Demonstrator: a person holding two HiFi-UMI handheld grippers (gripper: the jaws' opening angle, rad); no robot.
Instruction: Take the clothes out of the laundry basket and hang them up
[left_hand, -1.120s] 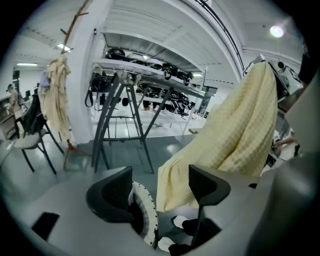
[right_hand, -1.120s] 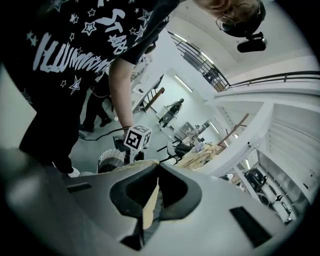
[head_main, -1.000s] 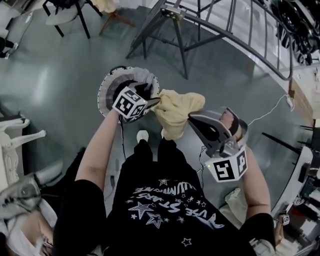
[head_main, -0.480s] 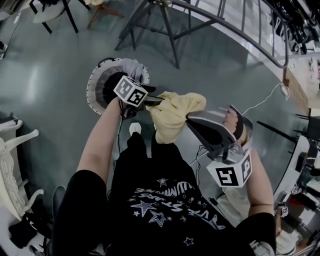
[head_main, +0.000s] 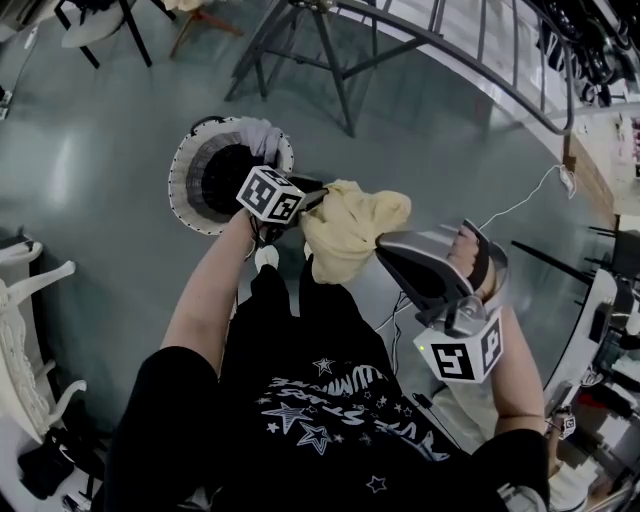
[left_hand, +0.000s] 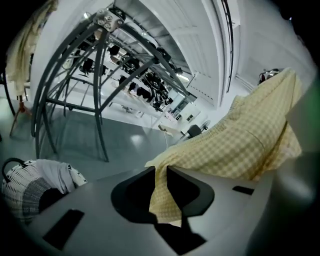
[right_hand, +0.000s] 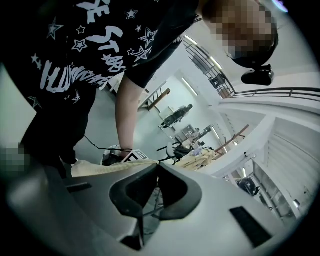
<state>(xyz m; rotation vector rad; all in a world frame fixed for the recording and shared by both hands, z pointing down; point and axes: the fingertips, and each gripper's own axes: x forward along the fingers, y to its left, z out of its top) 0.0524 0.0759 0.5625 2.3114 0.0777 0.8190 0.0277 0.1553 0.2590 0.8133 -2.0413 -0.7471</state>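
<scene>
The garment (head_main: 350, 232) is a pale yellow piece with a fine check, bunched and creased. It hangs in the air in front of the person, between the two grippers and above the grey floor (head_main: 110, 140). It is clear of the laundry basket (head_main: 183, 195), a round white woven tub on the floor just beyond the left gripper. A grey-white cloth (head_main: 262, 135) is draped over the basket's rim.

The left gripper (head_main: 318, 198) reaches forward on a bare, nearly straight forearm and points somewhat downward. Its jaws have just been closing, and they now pinch a fold of the checked fabric, which hangs down through them. The right gripper (head_main: 388, 240) comes in from the right on a bent arm and points across toward the left one. Its jaws are closed tight, with the garment's edge running into the place where they meet.

Each gripper carries a marker cube (head_main: 270, 195) with black-and-white square patterns. The person's black T-shirt (head_main: 330, 400) has white stars and block lettering, which I cannot read with certainty. A grey metal drying rack (head_main: 335, 55) stands beyond the basket.
</scene>
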